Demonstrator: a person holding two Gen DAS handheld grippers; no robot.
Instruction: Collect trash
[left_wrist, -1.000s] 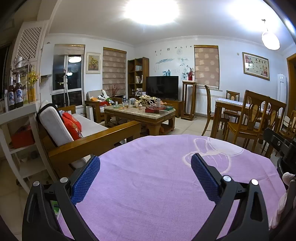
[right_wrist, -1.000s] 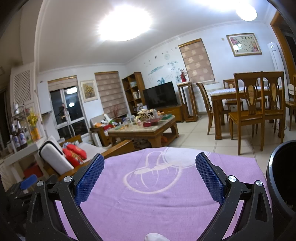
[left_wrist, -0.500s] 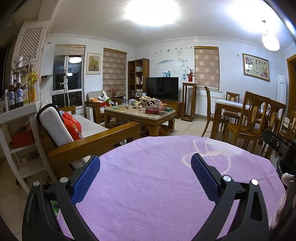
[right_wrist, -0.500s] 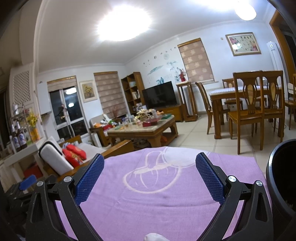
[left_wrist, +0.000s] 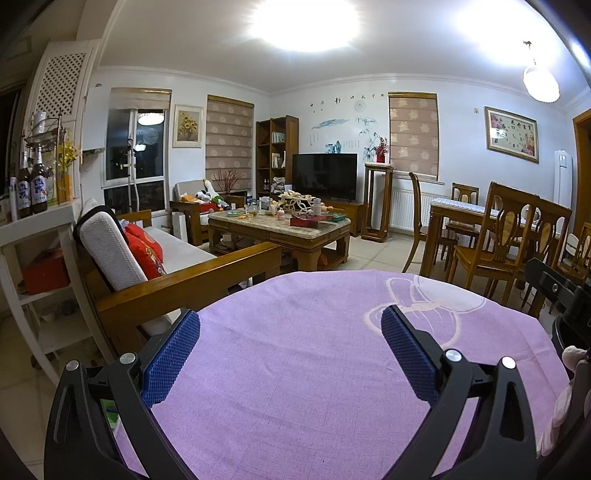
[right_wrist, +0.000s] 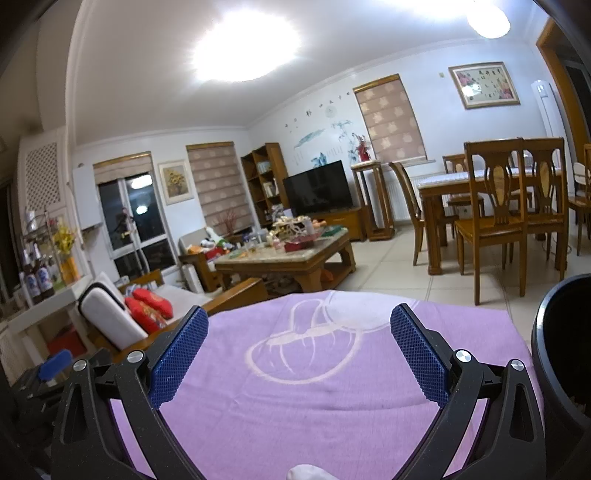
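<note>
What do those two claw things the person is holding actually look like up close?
Both look alike: the left gripper and right gripper have matte black angular plastic frames with cut-out windows and silver round screw heads. Their fingers carry bright blue pads with a fine dimpled texture. No cables or markings show.

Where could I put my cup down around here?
The purple cloth is bare between the left gripper and right gripper, out to its far edge near the black bin. The coffee table is crowded with small items; only its near edge shows bare.
</note>
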